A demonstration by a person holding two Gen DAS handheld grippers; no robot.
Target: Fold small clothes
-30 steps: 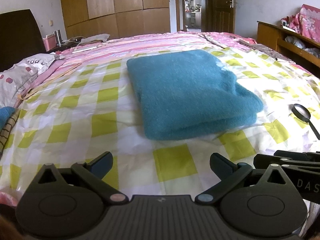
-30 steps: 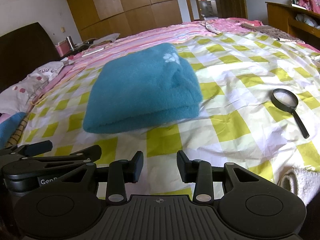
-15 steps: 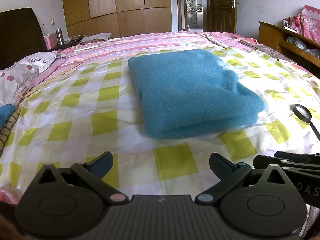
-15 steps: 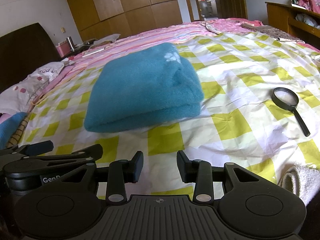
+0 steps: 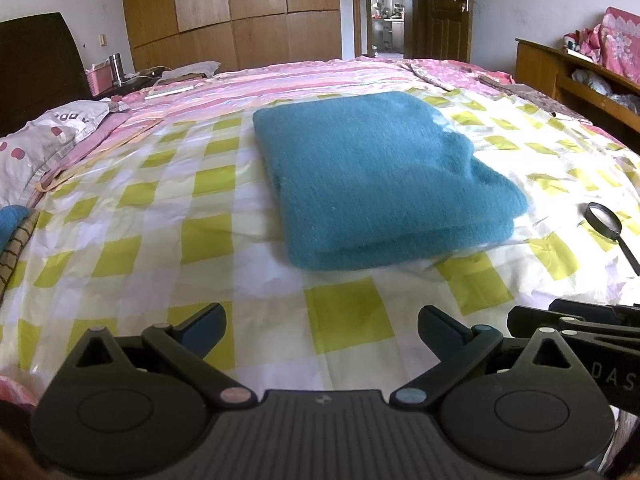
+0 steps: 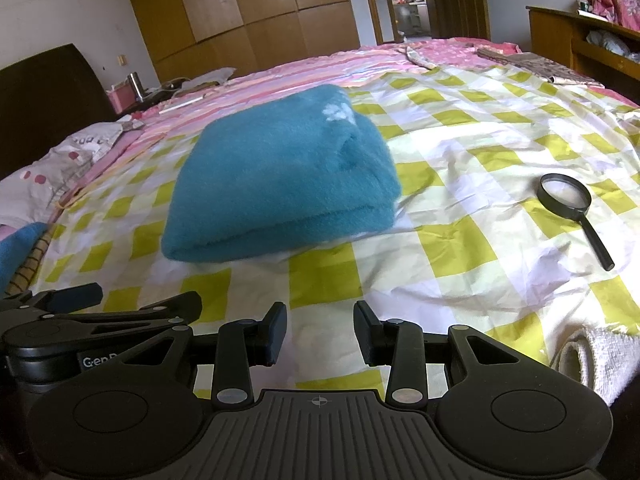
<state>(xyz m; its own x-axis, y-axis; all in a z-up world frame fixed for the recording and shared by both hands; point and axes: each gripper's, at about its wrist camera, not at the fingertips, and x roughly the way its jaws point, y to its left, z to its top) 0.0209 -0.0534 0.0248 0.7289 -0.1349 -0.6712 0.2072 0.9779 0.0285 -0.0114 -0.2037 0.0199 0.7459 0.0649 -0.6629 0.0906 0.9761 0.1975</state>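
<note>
A teal fleece garment lies folded in a thick rectangle on the yellow-checked bed sheet. It also shows in the right wrist view, with a white paw print near its far edge. My left gripper is wide open and empty, above the sheet in front of the garment. My right gripper is partly open and empty, also short of the garment. Each gripper shows at the edge of the other's view.
A black magnifying glass lies on the sheet right of the garment. A white towel roll sits at the near right. Pillows and a blue cloth lie at the left. A wooden shelf stands at the right.
Both grippers have drawn back slightly from the folded garment and lifted a little. Their jaws have not changed. The garment has stayed in place.
</note>
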